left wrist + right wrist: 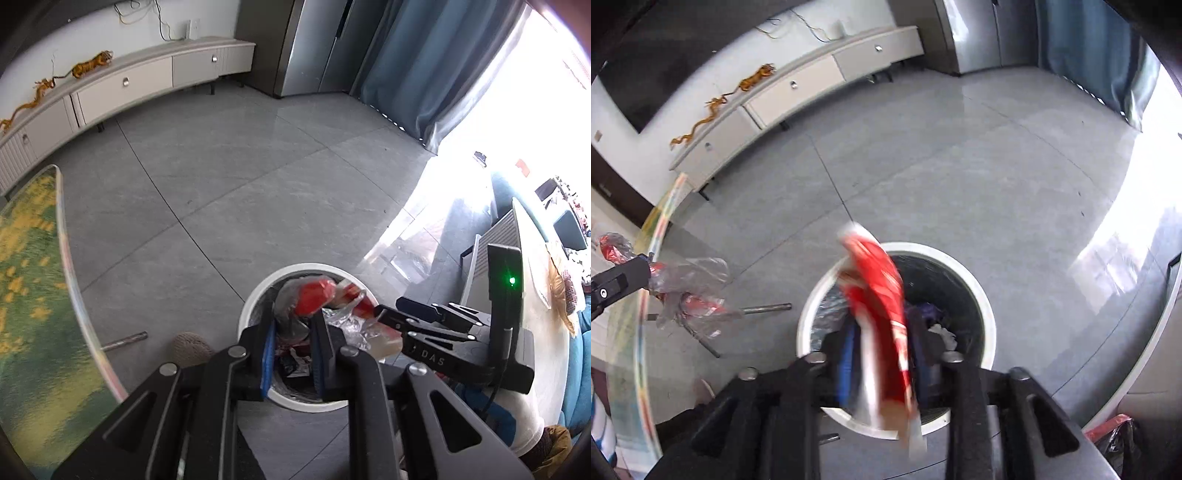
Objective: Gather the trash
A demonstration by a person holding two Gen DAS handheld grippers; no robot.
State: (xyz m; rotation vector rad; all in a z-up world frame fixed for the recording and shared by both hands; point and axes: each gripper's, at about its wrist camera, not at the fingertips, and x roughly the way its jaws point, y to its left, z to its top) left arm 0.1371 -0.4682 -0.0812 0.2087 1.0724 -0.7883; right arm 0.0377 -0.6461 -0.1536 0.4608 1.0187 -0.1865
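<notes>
1. The right gripper clamped a blurred red-and-white wrapper above the white bin, hiding part of its contents.
2. The left gripper pinched clear crinkled plastic, its red contents indistinct, over the bin's rim.
3. Grey floor tiles lay beyond.

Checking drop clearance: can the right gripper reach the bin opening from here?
Likely yes: the right gripper, shut on the red wrapper, hangs over the open white bin; nothing lies between.
</notes>
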